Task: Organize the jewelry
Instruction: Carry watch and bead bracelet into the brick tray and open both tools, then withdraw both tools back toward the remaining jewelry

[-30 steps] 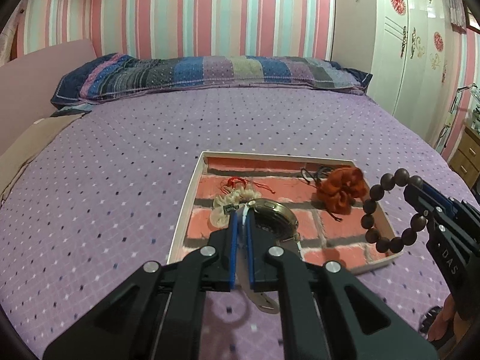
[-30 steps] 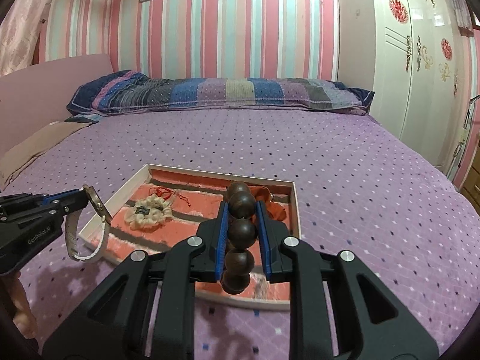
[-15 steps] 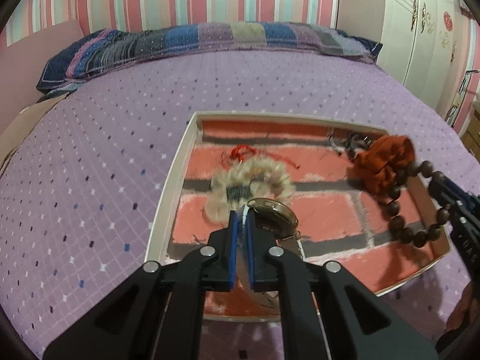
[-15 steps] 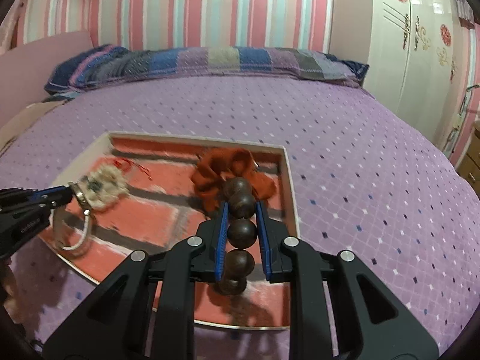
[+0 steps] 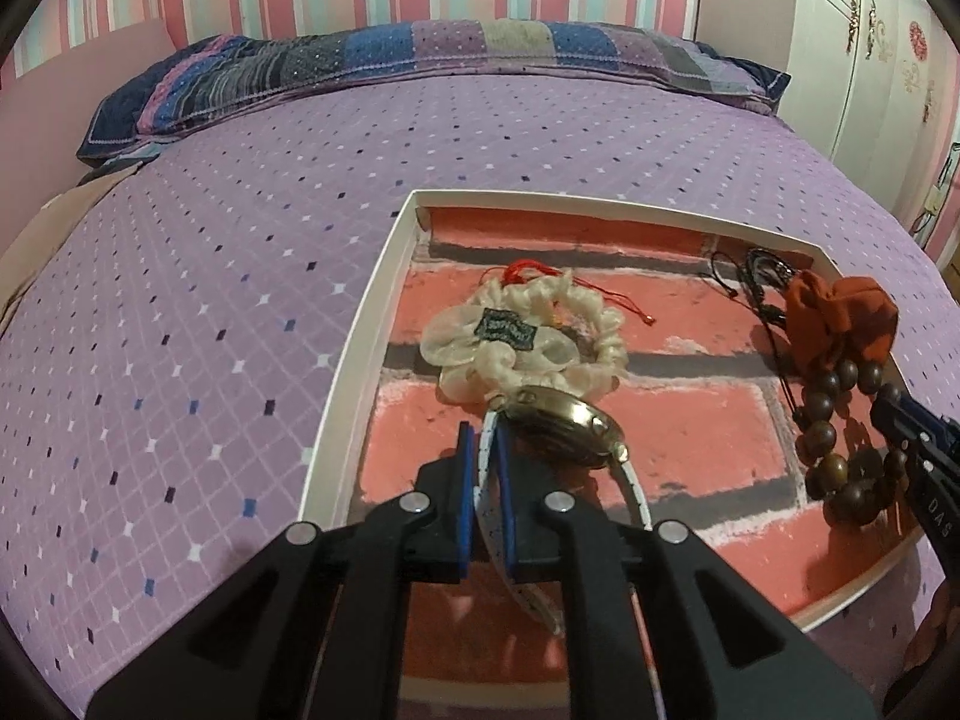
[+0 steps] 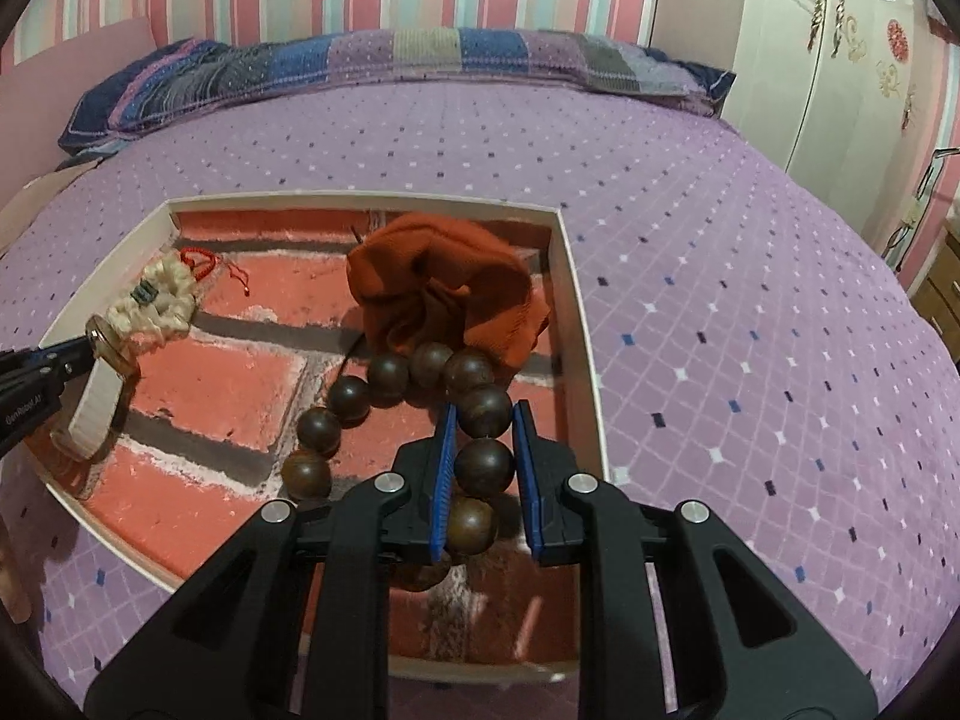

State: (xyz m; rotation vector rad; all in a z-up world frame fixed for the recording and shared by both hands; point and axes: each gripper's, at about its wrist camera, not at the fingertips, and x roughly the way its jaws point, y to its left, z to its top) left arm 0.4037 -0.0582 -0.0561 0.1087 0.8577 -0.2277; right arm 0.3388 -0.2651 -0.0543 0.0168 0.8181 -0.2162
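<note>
A white-rimmed tray (image 5: 360, 372) with a brick-pattern liner lies on the purple bed. My left gripper (image 5: 485, 438) has the white strap of a gold-cased watch (image 5: 564, 426) between its blue pads, which are opening slightly; the watch hangs low beside the cream scrunchie (image 5: 522, 342). My right gripper (image 6: 480, 414) is shut on a dark wooden bead bracelet (image 6: 384, 384), whose loop lies on the liner just in front of the orange scrunchie (image 6: 444, 288). Each gripper shows in the other's view: the right gripper (image 5: 888, 408), the left gripper (image 6: 66, 354).
A red cord (image 5: 528, 267) and a black cord (image 5: 756, 276) lie at the tray's far side. A striped pillow (image 5: 420, 60) runs along the headboard. A white wardrobe (image 6: 840, 60) stands to the right of the bed.
Both grippers have come down and forward over the tray. The bracelet's loop now lies on the liner, and the watch hangs lower, close to the cream scrunchie.
</note>
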